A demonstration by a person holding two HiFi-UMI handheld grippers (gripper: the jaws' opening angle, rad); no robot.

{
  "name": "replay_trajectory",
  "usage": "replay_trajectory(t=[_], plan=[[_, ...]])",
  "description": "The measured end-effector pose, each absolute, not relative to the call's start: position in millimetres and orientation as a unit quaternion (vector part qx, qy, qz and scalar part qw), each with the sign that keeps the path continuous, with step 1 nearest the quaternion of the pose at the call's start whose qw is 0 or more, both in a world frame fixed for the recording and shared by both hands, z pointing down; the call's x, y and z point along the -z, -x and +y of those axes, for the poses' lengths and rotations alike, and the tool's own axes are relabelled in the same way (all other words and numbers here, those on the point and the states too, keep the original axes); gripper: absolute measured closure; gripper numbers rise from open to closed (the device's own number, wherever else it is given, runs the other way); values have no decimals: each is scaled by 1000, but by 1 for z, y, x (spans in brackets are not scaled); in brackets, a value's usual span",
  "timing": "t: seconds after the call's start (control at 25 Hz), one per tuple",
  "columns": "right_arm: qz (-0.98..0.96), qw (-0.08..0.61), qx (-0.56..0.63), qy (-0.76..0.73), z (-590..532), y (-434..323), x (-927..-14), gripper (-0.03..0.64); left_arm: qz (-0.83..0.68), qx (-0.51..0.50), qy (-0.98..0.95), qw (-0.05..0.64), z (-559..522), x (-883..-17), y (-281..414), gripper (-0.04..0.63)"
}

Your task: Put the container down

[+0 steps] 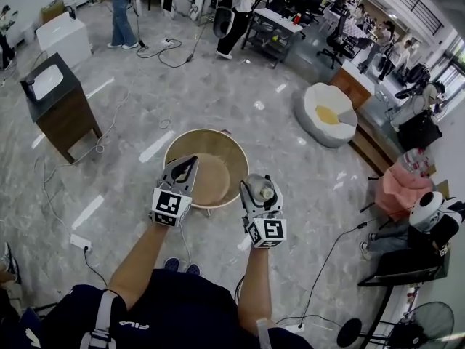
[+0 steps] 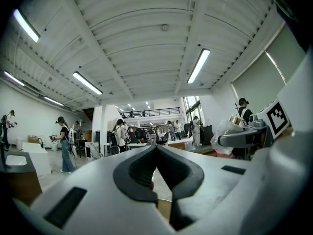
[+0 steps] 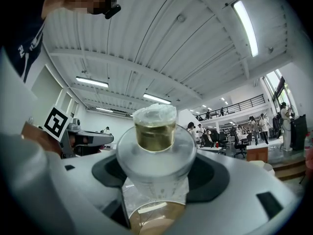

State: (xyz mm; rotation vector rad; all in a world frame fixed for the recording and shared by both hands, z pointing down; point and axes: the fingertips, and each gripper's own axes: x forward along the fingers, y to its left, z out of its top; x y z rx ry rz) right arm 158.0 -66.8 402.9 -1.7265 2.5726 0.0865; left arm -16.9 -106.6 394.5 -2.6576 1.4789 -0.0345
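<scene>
A clear plastic container (image 1: 261,190) with a gold cap under crinkled film sits between the jaws of my right gripper (image 1: 259,193), which is shut on it. The right gripper view shows the container (image 3: 155,146) upright between that gripper's (image 3: 156,174) dark pads, against the ceiling. My left gripper (image 1: 189,164) hangs over the near left rim of a round wooden table (image 1: 218,142); its jaws meet and hold nothing. In the left gripper view its (image 2: 157,153) tips touch, and the container (image 2: 228,128) shows at the right.
On the floor to the far left stands a dark wooden cabinet (image 1: 59,106). A white beanbag seat (image 1: 327,112) and a pink chair (image 1: 401,186) are to the right. Cables and a power strip (image 1: 80,242) lie at the left. People stand at the back.
</scene>
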Motion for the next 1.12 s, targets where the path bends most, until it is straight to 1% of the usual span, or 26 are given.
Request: replay_trajectory(t=[0.28, 0.52, 0.68, 0.92, 1.12], plan=[[840, 23, -27, 541, -69, -166, -407, 261, 506, 20, 861, 45, -103, -406, 12, 571], [845, 25, -26, 533, -77, -164, -408, 261, 519, 45, 851, 62, -104, -398, 15, 571], [850, 18, -23, 526, -85, -159, -412, 261, 519, 25, 853, 51, -113, -401, 17, 571], [848, 13, -21, 529, -111, -155, -424, 261, 514, 26, 856, 44, -144, -410, 21, 571], [840, 10, -29, 542, -151, -157, -423, 261, 503, 23, 863, 46, -191, -414, 18, 571]])
